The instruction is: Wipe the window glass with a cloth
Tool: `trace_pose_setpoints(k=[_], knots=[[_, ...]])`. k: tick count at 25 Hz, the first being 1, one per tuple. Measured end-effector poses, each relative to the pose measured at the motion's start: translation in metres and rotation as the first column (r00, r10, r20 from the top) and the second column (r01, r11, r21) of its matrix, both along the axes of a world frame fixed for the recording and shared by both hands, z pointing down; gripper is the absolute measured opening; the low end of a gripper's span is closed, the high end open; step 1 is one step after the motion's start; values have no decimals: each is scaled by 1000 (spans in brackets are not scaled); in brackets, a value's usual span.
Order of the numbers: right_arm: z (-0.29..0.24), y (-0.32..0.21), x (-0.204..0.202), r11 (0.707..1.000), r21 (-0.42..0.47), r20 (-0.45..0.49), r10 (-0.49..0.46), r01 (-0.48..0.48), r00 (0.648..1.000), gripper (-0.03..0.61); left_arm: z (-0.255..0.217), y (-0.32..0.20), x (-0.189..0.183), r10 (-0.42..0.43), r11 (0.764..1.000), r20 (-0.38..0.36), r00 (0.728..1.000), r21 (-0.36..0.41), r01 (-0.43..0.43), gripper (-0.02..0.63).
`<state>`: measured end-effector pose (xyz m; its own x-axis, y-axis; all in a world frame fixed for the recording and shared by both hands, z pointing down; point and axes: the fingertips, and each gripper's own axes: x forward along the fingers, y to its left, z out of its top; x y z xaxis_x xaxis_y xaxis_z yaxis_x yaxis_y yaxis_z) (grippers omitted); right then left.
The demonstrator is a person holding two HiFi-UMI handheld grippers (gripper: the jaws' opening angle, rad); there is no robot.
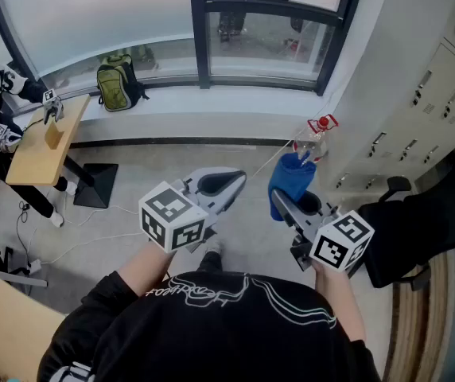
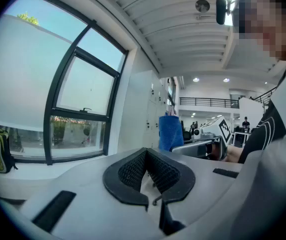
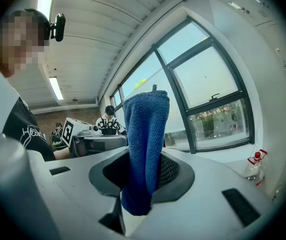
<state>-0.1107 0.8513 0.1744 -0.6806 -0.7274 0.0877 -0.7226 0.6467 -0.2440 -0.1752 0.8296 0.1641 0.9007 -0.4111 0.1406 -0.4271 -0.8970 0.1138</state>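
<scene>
Blue towelling cloth (image 1: 293,180) stands up from the right gripper (image 1: 280,203), whose jaws are closed tight on its lower end. In the right gripper view the cloth (image 3: 144,144) rises as a folded column between the black ribbed pads, its short tail hanging below them, and the right gripper (image 3: 138,176) holds nothing else. The left gripper (image 1: 221,183) is held just beside it, to the person's left. In the left gripper view its jaws are drawn together with nothing between the pads (image 2: 133,170). Both tools are held low in front of the person's chest, well apart from the window glass (image 1: 269,44), which fills the far side of the room behind dark frames. The cloth touches no pane. A green backpack (image 1: 116,83) sits on the white windowsill (image 1: 227,102), towards its left end. A clear spray bottle (image 1: 316,136) with a red trigger stands near the far right corner of the floor, close to the grey lockers (image 1: 430,94). At the left edge, a pale wooden table (image 1: 36,150) has another person in black sitting at it.
</scene>
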Motion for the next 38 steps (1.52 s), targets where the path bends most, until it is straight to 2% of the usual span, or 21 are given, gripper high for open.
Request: trace_pose_setpoints(k=[12,19,23,28,33,38], knots=[[15,-6,5,1000,-21,16,-2,2,1000,92,10,-6,10,10,1000,12,1000,-10,-10,5],[35,-40,9,997,-74,89,-10,17,996,94,28,-44,12,5,999,21,1000,-43,-4,5],[52,-87,7,995,-102,95,14,-4,995,93,43,-91,3,-11,997,20,1000,-74,13,5],[59,-170,-7,991,-132,99,38,-24,994,94,56,-178,-21,-37,991,20,999,-129,39,5],[70,-251,-31,985,-166,126,60,-39,990,94,76,-251,-53,-17,986,44,999,-163,24,5],[77,-306,-41,982,-177,111,83,-63,990,94,81,-314,-68,-12,981,22,1000,-193,16,5]])
